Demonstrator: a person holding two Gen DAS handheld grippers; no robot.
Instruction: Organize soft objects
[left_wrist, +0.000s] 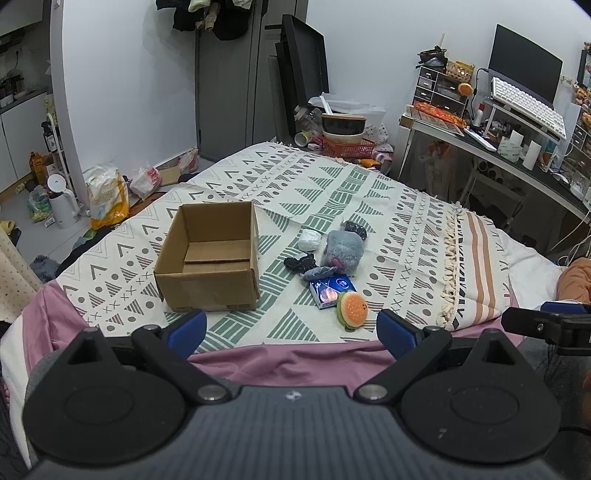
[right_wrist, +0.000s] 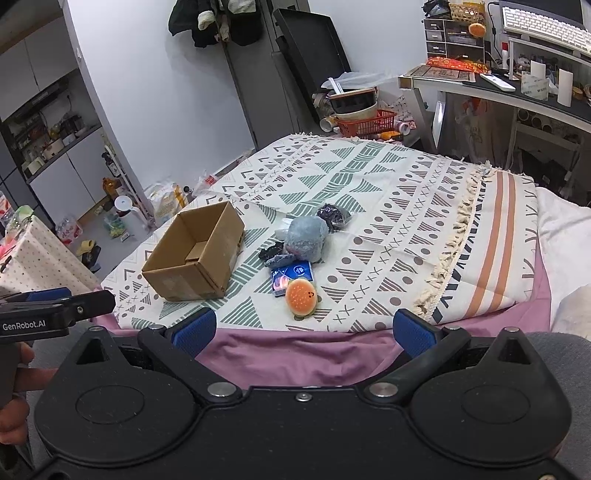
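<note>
An empty open cardboard box (left_wrist: 210, 254) (right_wrist: 195, 254) sits on the patterned blanket (left_wrist: 332, 192) (right_wrist: 388, 192). To its right lies a cluster of soft things: a grey plush (left_wrist: 341, 251) (right_wrist: 306, 238), a burger-shaped squishy (left_wrist: 352, 308) (right_wrist: 301, 297), a blue packet (left_wrist: 330, 290) (right_wrist: 293, 275), a white bundle (left_wrist: 309, 239), and dark fabric pieces (left_wrist: 301, 263) (right_wrist: 334, 216). My left gripper (left_wrist: 293, 332) is open, held low at the bed's near edge, nothing between its fingers. My right gripper (right_wrist: 304, 332) is open too, just short of the burger squishy.
A pink sheet (left_wrist: 295, 362) (right_wrist: 295, 350) covers the bed's near edge. A cluttered desk (left_wrist: 517, 147) with keyboard and monitor stands at the right. A red basket with bowls (left_wrist: 347, 144) sits beyond the bed. Bags and bottles (left_wrist: 107, 199) litter the floor at left.
</note>
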